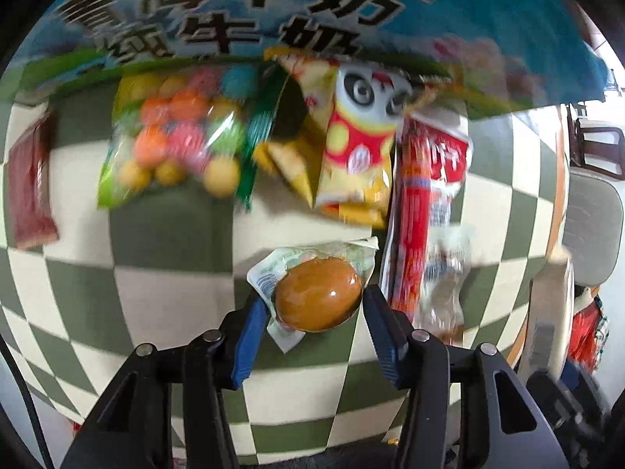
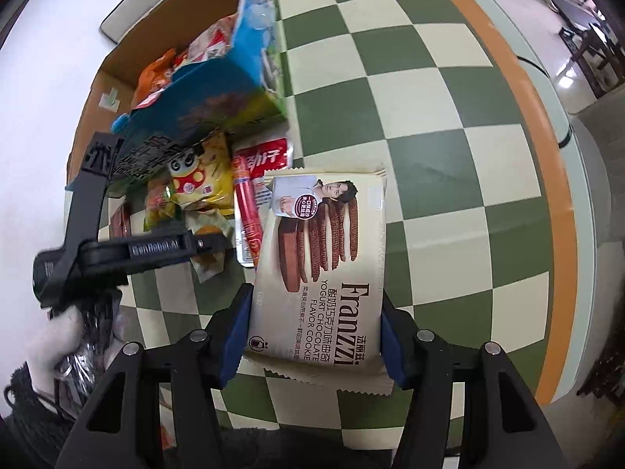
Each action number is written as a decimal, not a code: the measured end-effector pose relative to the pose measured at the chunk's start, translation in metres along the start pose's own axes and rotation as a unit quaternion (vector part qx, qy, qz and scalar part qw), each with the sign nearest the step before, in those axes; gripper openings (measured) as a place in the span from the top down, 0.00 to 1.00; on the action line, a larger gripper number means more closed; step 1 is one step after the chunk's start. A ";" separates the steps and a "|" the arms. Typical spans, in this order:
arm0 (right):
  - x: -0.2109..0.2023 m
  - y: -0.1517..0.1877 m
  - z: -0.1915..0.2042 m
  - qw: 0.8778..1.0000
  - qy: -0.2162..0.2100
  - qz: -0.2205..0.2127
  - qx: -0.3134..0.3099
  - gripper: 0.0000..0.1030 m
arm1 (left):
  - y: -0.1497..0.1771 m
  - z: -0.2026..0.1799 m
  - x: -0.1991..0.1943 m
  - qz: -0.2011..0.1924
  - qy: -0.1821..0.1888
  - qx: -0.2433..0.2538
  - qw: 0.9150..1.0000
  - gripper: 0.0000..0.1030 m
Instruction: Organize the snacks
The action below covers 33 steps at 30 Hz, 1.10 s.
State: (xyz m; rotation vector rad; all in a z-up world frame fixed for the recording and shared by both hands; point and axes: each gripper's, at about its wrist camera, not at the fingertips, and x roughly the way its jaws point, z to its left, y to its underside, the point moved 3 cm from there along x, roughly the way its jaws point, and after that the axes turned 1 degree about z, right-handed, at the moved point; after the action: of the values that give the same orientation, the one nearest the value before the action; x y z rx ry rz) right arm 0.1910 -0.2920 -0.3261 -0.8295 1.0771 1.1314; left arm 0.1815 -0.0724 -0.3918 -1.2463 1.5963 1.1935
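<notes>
the left hand-held gripper (image 1: 314, 305) is straddling the egg pack (image 1: 318, 299) on the checkered surface (image 1: 164, 293), jaws released; it looks round, slick, best pinched mid-body. the right hand-held gripper (image 2: 314, 326) is grasping the light, crushable cookie pack (image 2: 324, 258) by its edges.

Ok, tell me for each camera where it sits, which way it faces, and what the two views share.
Left wrist: on the left gripper, looking steeply down at the checkered table; its blue pads flank a packaged egg without pressing.
Right wrist: on the right gripper, also facing down; its pads press the sides of the Franzzi cookie pack. The left gripper and a sleeve show at left.
Shared: the egg, yellow panda bag, red sausage pack, blue milk box.
</notes>
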 end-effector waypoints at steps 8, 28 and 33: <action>-0.037 -0.010 0.037 0.998 -0.045 -0.015 -0.028 0.41 | 0.036 0.000 -0.091 -0.059 0.044 0.031 0.997 0.71; -0.034 0.001 -0.007 1.000 -0.021 -0.010 0.001 0.41 | 0.045 -0.034 0.038 0.067 -0.005 0.081 0.994 0.61; -0.028 0.015 -0.033 0.999 -0.015 -0.006 0.027 0.41 | 0.042 -0.035 0.040 0.036 -0.009 0.065 0.997 0.63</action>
State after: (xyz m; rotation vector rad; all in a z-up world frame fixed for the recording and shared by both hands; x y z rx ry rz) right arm 0.1665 -0.3265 -0.3089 -0.7726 1.0715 1.0974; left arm 0.1311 -0.1128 -0.4112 -1.1005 1.6898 1.1221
